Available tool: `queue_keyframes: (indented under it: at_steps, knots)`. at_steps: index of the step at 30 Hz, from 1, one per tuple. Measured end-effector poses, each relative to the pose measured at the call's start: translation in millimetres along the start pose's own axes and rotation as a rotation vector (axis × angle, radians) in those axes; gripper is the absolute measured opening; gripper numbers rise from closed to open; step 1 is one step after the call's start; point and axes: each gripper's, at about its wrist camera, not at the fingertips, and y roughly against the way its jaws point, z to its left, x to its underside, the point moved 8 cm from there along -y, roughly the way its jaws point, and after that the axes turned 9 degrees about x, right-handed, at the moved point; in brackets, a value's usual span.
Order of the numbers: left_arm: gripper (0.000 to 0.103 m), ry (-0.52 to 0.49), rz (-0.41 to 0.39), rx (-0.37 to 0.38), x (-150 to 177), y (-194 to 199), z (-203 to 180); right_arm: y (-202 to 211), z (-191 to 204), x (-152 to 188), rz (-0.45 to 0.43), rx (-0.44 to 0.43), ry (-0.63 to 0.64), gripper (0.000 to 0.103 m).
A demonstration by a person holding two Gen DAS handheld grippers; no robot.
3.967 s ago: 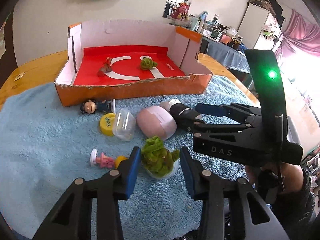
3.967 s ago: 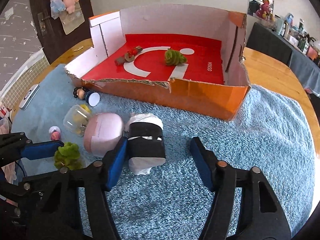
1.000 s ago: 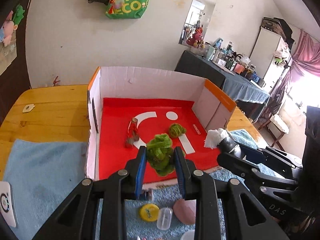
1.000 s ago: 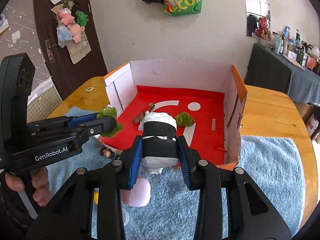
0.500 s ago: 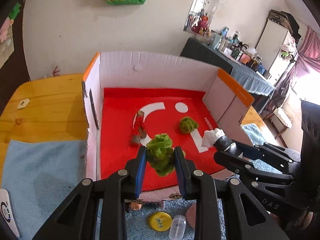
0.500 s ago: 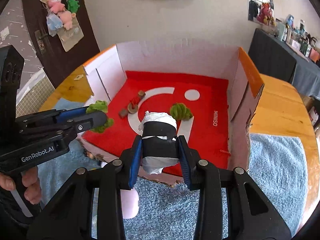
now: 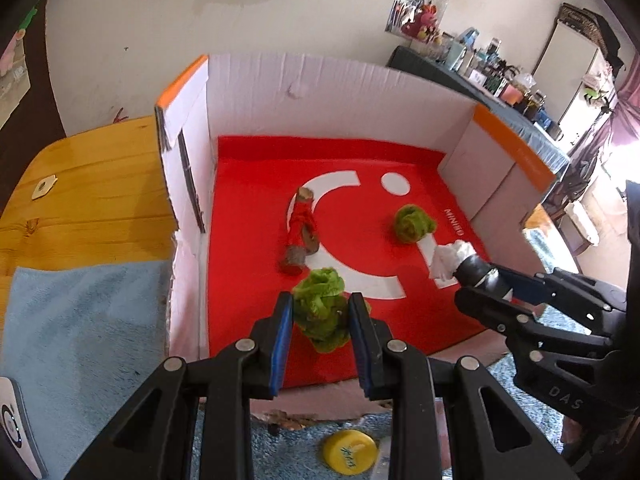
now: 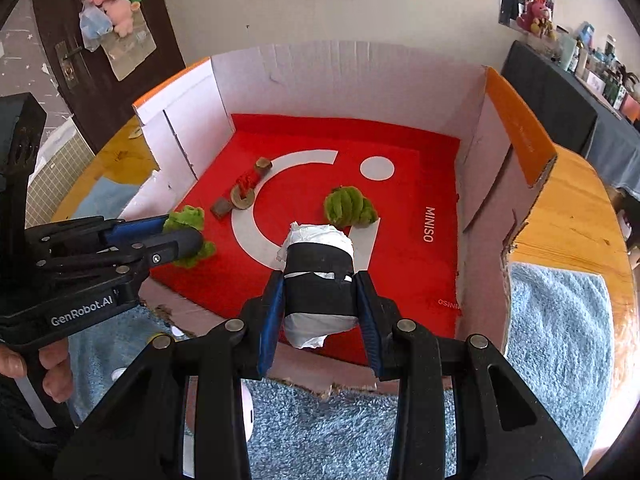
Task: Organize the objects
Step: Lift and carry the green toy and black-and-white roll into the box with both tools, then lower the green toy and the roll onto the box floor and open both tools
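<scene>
My left gripper is shut on a fuzzy green toy and holds it over the front of the red-floored cardboard box. It also shows in the right wrist view. My right gripper is shut on a white bundle wrapped in black tape, held over the box's front right part; it also shows in the left wrist view. A second green toy and a red-and-brown string charm lie on the box floor.
The box stands on a blue towel over a wooden table. A yellow cap lies on the towel in front of the box. A white device lies at the towel's left edge.
Both grippers have moved forward and lower over the box with their objects still held. The box floor now fills more of both views.
</scene>
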Motion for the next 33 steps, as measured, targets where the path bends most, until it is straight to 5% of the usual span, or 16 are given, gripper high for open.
queue_keyframes:
  at_steps: [33]
  knots:
    - [0.029, 0.019, 0.033, 0.002, -28.4, -39.7, 10.1, -32.8, -17.4, -15.1, 0.037, 0.017, -0.049, 0.033]
